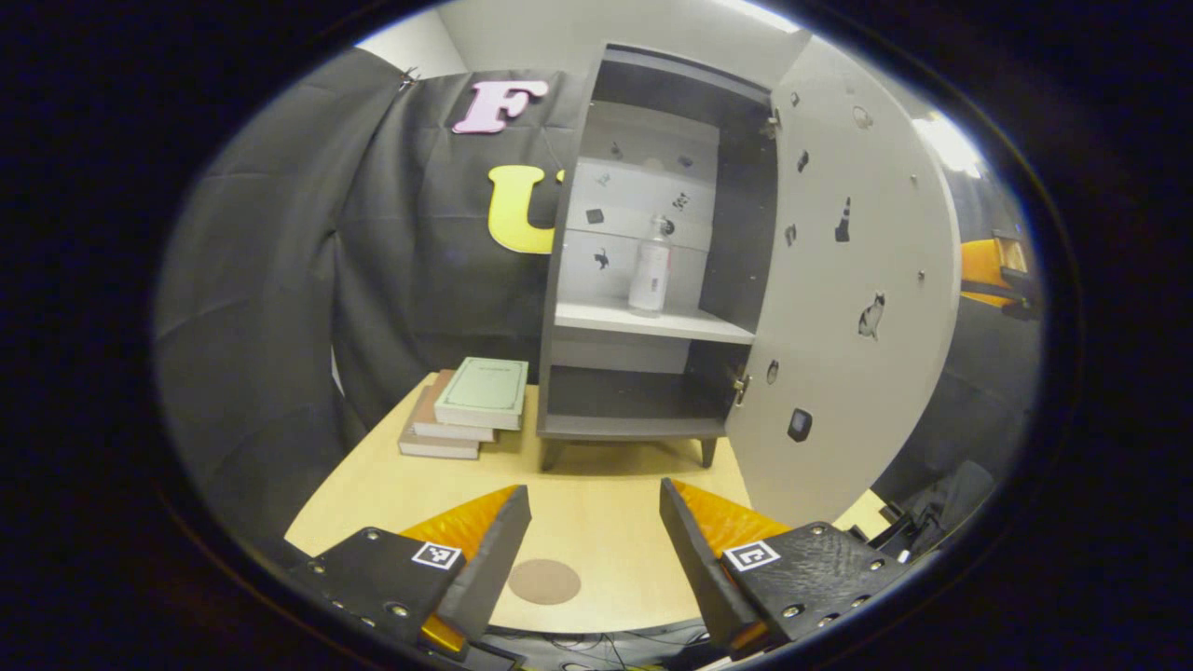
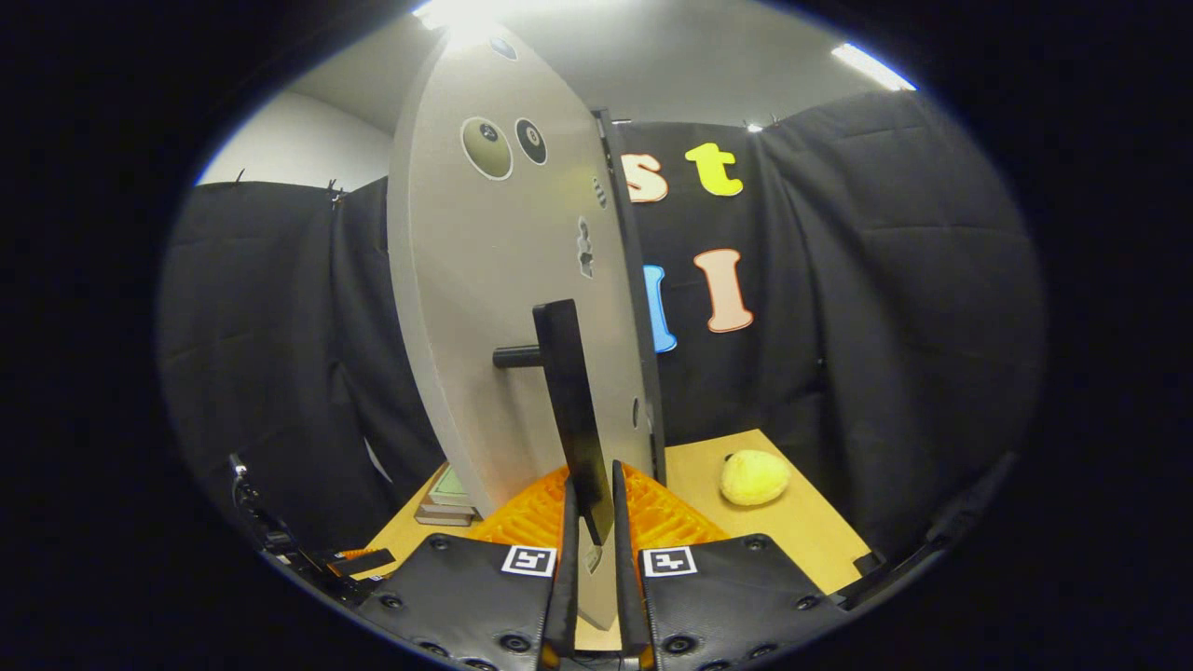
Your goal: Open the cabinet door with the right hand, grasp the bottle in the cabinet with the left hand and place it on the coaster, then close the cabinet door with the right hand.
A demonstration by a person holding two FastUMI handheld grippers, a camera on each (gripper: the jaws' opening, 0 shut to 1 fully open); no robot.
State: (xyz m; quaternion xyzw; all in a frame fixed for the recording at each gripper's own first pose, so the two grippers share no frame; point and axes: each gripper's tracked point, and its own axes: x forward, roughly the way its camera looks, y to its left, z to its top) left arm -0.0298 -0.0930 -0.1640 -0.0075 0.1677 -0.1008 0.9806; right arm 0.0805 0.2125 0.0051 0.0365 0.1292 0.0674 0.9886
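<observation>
Since the bottle stands upright on the cabinet shelf's right half, likely light, rigid and slick (grip mid-body), left gripper waits wide apart over the table's near edge by coaster; right gripper pinches the door's handle.

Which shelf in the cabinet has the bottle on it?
The middle shelf: the white bottle stands upright on it. The compartment above and the dark bottom shelf hold nothing visible.
</observation>
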